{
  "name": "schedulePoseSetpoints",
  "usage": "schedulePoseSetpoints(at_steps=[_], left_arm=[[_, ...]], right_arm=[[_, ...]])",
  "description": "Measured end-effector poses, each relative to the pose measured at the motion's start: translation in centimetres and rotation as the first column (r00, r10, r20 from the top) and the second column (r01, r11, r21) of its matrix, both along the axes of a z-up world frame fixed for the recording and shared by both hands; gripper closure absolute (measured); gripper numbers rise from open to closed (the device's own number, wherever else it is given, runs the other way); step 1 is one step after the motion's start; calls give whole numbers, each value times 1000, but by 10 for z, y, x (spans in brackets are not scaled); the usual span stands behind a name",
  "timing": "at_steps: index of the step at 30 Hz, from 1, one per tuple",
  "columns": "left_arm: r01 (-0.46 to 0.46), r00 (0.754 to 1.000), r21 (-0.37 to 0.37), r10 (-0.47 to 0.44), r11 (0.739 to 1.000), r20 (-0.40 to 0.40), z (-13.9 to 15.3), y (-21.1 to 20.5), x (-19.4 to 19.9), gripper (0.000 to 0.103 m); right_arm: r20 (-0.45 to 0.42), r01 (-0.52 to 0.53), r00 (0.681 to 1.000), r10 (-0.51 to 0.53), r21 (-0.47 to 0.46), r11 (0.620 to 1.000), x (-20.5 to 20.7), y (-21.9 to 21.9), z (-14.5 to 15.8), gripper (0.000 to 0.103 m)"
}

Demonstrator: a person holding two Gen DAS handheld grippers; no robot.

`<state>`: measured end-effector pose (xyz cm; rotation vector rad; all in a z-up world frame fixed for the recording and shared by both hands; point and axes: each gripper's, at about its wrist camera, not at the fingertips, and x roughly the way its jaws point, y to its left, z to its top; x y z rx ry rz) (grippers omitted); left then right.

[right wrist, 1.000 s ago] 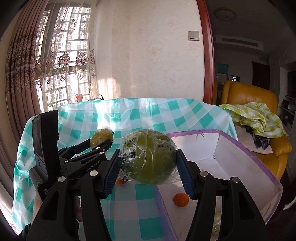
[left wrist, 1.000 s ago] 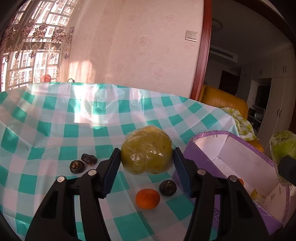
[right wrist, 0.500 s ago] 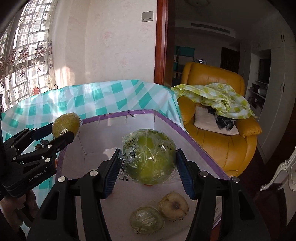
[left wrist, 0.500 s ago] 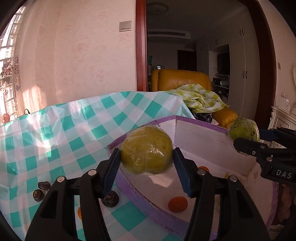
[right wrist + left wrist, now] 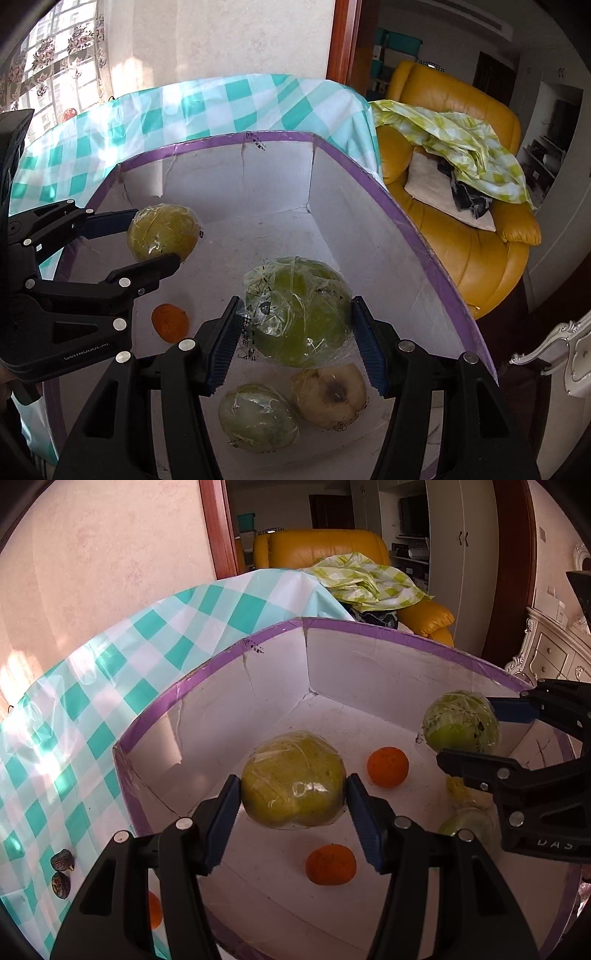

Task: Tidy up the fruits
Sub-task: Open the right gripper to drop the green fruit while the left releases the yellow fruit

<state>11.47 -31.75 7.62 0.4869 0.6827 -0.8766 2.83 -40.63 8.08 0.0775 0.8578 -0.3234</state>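
Now two round, plastic-wrapped green fruits hang over a white cardboard box (image 5: 369, 664) with a purple rim, each clamped between partly closed jaws: one (image 5: 293, 779) in the left gripper (image 5: 291, 801), one (image 5: 299, 317) in the right gripper (image 5: 295, 332). Directly beneath lie matte oranges (image 5: 388, 767) and wrapped fruits (image 5: 258, 417). The box sits on a glossy checked worktop (image 5: 110, 686).

A counter (image 5: 155, 635) covered with a teal and white checked plastic cloth. A large open box (image 5: 369, 664) with purple rim and white inside sits on it near the right end. On the cloth just left of the box lie two small dark shrivelled fruits (image 5: 61, 871) and, closer to the box, one orange fruit (image 5: 155, 910)
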Motion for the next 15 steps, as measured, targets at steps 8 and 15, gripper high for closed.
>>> schedulePoseSetpoints(at_steps=[8,15], left_arm=[[-18,1000,174,15,985,18,-10,-19,5,44],[23,998,392,-42,920,42,-24,-36,11,44]], right_arm=[[-137,-31,990,35,38,999,15,0,-12,45],[-312,-93,945,96,24,995,28,11,-27,45]])
